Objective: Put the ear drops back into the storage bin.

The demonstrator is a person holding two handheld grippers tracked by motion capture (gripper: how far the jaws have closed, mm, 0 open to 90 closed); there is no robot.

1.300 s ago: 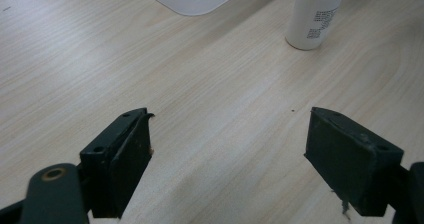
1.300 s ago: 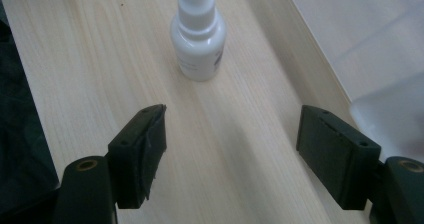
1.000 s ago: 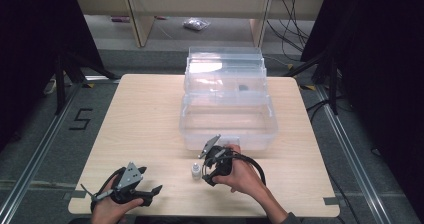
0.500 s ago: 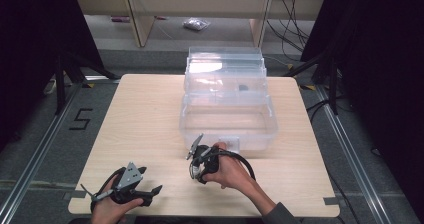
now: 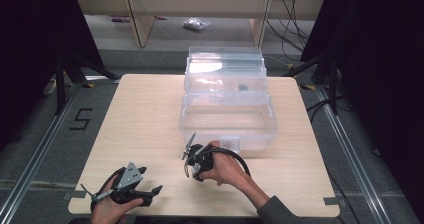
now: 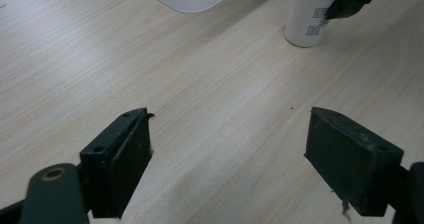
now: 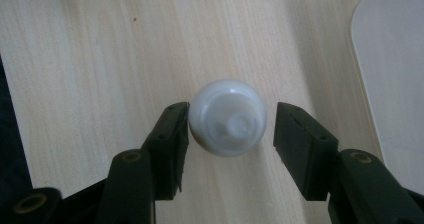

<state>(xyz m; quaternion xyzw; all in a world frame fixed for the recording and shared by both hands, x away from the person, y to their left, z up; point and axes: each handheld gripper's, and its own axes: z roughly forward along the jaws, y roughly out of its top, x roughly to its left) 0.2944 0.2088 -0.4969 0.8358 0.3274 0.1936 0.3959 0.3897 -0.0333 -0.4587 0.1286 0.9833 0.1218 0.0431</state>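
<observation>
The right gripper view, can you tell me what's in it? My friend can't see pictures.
A small white bottle stands on a pale wooden table, seen from straight above, between the two black jaws of the right gripper. One jaw touches the bottle and the other has a small gap, so the gripper is open. A clear plastic box shows at the right edge.

- Pale wood-grain table [image 5: 145, 119], light beige with fine streaks.
- White bottle [image 7: 228, 117], with small dark printed squares on its side [image 6: 314, 14].
- Clear, colourless plastic box [image 5: 227, 101], a small dark speck inside.
- Black jaws on left gripper [image 6: 240, 159] and right gripper [image 7: 230, 134]; grey plate on top of the left.
- Grey floor [image 5: 30, 134] with a black "5" mark.
- Grey sleeve [image 5: 280, 211].
</observation>
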